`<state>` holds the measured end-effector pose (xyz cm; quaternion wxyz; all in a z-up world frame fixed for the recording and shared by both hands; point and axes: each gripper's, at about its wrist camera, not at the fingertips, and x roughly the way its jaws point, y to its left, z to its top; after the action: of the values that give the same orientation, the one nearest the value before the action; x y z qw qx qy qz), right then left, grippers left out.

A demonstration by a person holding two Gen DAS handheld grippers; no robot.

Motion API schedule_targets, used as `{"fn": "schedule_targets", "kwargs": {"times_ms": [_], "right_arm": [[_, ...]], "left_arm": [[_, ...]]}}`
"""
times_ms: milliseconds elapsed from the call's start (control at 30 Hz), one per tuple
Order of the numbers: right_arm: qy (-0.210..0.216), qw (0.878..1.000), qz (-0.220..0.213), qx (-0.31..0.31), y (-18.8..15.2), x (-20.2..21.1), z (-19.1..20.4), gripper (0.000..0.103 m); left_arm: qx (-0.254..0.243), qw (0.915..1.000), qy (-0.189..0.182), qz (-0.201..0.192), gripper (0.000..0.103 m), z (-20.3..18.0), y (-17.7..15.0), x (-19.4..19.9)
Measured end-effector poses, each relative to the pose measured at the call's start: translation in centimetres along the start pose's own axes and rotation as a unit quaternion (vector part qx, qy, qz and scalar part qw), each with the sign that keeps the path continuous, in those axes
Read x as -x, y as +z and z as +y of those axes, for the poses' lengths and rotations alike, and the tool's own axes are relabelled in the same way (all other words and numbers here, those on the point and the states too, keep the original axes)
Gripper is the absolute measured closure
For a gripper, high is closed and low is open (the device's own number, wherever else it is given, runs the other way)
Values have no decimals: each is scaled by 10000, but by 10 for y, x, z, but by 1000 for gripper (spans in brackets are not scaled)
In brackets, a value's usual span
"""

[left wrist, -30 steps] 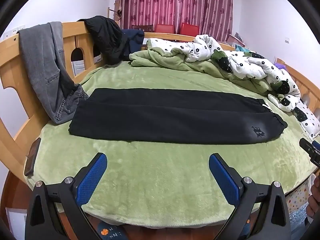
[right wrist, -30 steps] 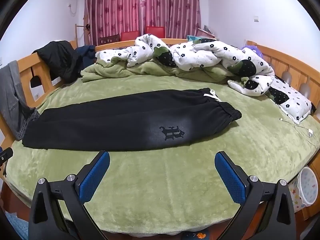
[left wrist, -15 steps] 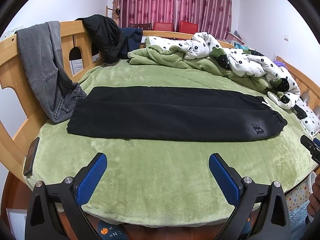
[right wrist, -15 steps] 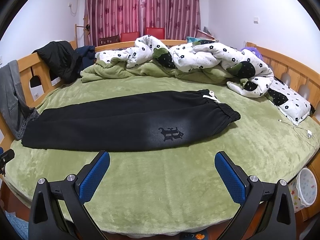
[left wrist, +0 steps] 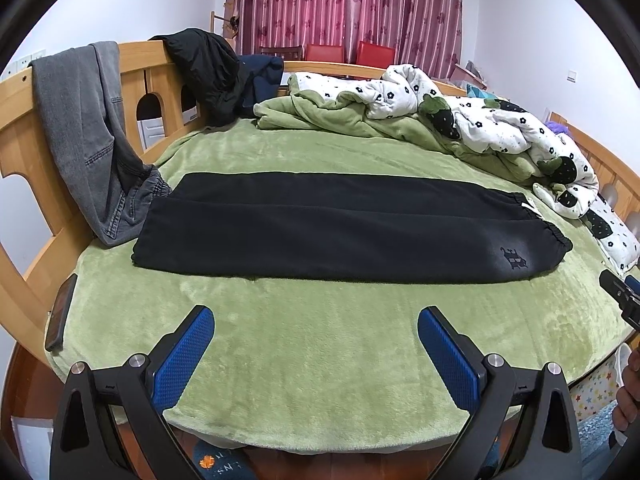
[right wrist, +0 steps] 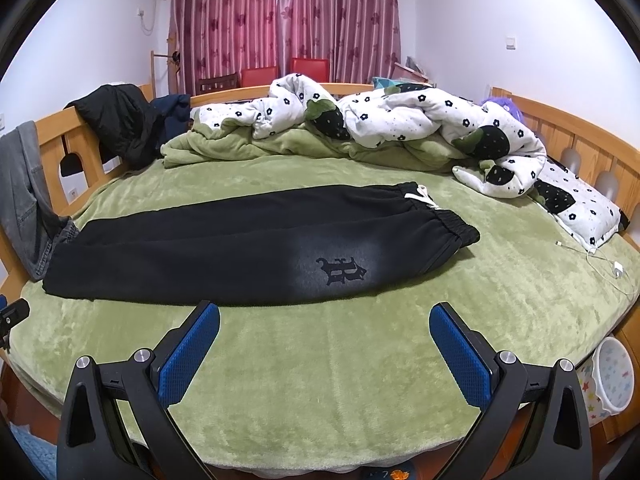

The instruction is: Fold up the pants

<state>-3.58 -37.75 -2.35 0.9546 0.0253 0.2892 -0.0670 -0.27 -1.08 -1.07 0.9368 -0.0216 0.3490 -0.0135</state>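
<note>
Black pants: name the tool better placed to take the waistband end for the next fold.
Right. The right tool faces the logo and elastic waistband end of the black pants, with that end close ahead. The left tool sits toward the leg-cuff end by the grey jeans. Both tools are open and empty.

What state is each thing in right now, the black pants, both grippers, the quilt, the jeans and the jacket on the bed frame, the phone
black pants: folded lengthwise, flat on the green blanket, waistband to the right.
left gripper: open, empty, above the blanket's near edge.
right gripper: open, empty, just short of the pants.
floral quilt: bunched at the far side.
grey jeans: draped over the wooden bed frame.
black jacket: slung over the frame.
phone: screen dark, at the blanket's left edge.
</note>
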Motion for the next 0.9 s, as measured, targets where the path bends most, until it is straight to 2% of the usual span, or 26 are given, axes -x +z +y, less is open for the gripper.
{"fn": "schedule_targets", "kwargs": {"times_ms": [900], "right_arm": [[-1,10000,-67,71,3,2,1,0]], "left_arm": [[32,10000,-61,-37,0,3,-4,4]]}}
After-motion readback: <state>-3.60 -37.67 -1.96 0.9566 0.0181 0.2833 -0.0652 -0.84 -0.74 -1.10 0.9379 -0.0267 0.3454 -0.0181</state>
